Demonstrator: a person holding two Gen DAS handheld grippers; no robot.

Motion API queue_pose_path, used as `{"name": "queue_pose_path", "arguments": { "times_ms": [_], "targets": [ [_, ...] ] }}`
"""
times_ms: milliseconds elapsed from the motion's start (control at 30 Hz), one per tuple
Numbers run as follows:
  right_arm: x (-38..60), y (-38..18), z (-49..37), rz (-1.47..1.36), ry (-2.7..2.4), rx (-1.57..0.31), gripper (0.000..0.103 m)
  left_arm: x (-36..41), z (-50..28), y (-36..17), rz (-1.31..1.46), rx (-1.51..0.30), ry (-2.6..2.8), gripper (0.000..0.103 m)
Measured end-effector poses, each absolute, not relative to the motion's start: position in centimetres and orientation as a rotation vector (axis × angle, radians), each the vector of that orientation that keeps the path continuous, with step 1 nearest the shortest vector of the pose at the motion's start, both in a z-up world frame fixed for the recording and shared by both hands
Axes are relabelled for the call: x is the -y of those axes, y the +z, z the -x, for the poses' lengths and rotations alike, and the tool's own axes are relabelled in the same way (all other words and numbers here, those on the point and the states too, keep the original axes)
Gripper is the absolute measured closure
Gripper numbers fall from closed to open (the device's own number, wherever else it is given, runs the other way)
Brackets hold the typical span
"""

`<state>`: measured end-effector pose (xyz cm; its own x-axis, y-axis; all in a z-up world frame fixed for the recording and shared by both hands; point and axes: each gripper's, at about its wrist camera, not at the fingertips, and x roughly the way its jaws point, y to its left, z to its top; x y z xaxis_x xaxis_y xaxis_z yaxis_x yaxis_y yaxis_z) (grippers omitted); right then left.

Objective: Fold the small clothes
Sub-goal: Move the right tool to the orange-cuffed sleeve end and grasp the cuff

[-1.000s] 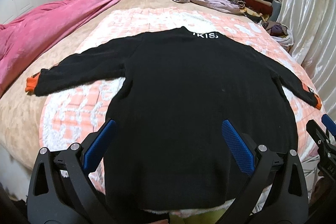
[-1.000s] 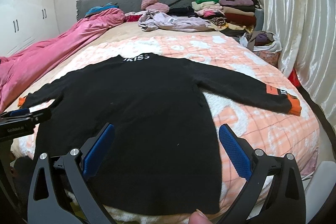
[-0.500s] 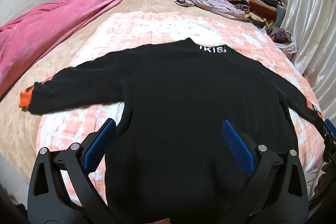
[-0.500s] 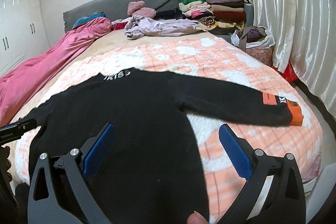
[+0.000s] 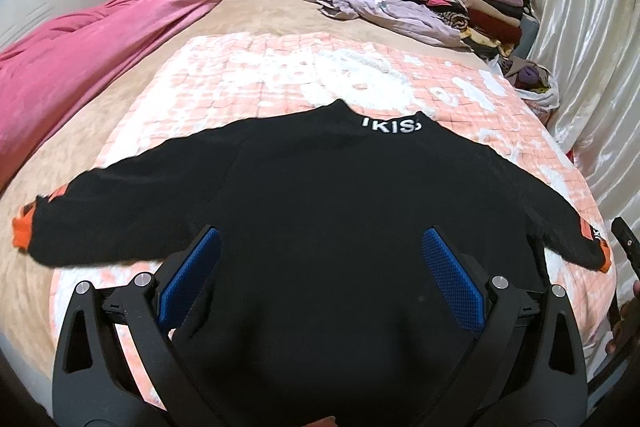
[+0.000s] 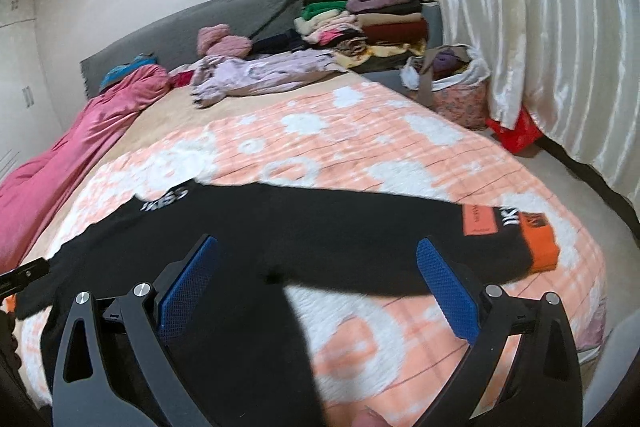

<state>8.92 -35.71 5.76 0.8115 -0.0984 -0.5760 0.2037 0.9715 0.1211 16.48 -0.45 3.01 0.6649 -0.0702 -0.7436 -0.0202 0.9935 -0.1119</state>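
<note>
Your black sweater (image 5: 340,219) lies flat on the bed's peach blanket (image 5: 280,79), sleeves spread. Both tongs — left (image 5: 320,267), right (image 6: 316,267) — gape wide, empty. Take the right sleeve (image 6: 400,223) at three o'clock by its cuff — fold it squarely across.

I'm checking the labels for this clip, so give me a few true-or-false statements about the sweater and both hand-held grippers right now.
1. The black sweater lies spread flat with both sleeves out. True.
2. The left hand-held gripper is clamped on the hem. False: its jaws stand open, holding nothing.
3. The sleeve cuffs are orange. True.
4. The right hand-held gripper holds a sleeve. False: it is open and empty.
5. The sweater lies on the pink duvet. False: it lies on the orange-and-white blanket.
</note>
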Motion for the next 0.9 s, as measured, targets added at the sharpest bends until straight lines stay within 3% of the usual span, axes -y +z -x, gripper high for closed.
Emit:
{"name": "queue_pose_path", "arguments": {
  "times_ms": [900],
  "targets": [
    [52.2, 1.3, -10.8, -0.241, -0.450, -0.717, 0.004, 7.0, -23.1, -1.4, 0.005, -0.913, -0.123, 0.008]
  ]
}}
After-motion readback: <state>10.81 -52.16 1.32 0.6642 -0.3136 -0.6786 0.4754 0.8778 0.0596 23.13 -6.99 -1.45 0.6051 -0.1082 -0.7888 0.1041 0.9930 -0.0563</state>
